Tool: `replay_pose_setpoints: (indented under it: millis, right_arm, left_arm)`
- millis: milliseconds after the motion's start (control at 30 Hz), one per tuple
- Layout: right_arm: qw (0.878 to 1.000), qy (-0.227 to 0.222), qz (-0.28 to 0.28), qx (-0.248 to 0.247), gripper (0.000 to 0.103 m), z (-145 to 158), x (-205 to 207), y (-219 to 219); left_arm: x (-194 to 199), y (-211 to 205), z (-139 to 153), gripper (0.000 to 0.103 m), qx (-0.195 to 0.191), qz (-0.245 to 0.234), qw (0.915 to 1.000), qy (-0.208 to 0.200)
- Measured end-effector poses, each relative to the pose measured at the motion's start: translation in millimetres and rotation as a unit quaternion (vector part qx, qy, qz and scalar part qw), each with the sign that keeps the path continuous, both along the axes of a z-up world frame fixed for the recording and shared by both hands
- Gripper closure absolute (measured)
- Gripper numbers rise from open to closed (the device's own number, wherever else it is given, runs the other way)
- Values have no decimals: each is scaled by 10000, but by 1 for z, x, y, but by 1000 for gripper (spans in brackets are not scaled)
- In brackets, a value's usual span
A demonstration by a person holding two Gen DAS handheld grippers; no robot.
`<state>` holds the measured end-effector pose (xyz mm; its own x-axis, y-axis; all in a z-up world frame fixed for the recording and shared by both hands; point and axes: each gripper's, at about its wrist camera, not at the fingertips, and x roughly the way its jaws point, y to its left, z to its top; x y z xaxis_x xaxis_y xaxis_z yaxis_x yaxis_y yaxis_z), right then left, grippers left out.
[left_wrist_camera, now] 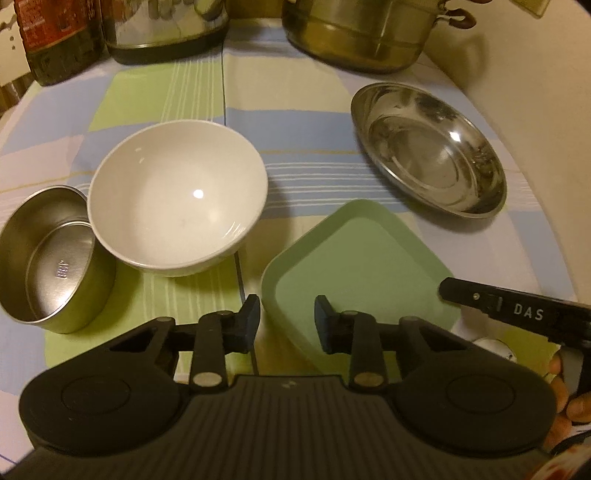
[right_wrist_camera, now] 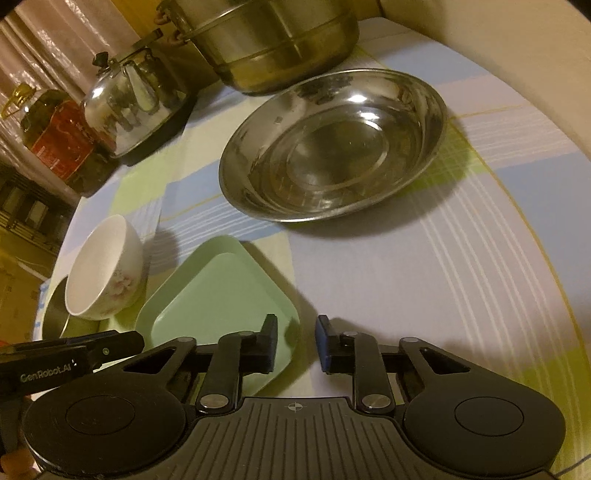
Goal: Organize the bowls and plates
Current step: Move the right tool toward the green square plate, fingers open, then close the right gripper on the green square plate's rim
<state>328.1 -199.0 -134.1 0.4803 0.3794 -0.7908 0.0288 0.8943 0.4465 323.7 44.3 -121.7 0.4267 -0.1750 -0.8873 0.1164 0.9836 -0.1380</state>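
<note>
Pot, kettle and bottle crowd the table's far edge.

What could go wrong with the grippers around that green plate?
Both grippers sit at the green plate: the left gripper straddles its near rim, the right gripper its corner. Two pulls might tip or twist it. The white bowl touches the small steel tin, so a sliding plate could knock them together.
</note>
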Motion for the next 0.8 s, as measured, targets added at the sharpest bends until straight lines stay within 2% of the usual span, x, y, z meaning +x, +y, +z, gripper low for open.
replay_pose_setpoints:
  millis: [67, 333, 400, 467, 500, 533, 800]
  right_arm:
    - [10000, 5, -19, -53, 85, 0, 1, 1]
    - [9998, 148, -128, -71, 88, 2, -1, 1]
    - [9998, 143, -127, -75, 88, 2, -3, 2]
    - [9998, 147, -114, -89, 90, 2, -3, 3]
    - [9998, 184, -78, -52, 98, 1, -2, 4]
    - [9997, 199, -96, -74, 99, 1, -2, 5]
    - [9996, 8, -280, -44, 100, 15, -5, -3]
  left_arm:
    - [5, 0, -4, 81, 44, -6, 10000, 69]
    - [18, 1, -15, 83, 195, -39, 9997, 171]
    - [19, 0, -18, 88, 155, -91, 9996, 218]
    - [19, -2, -17, 89, 163, -131, 9996, 184]
    - [18, -3, -17, 90, 208, -154, 9995, 157]
    - [18, -3, -17, 90, 226, -169, 9995, 144]
    - [13, -7, -2, 93, 181, -278, 9994, -3]
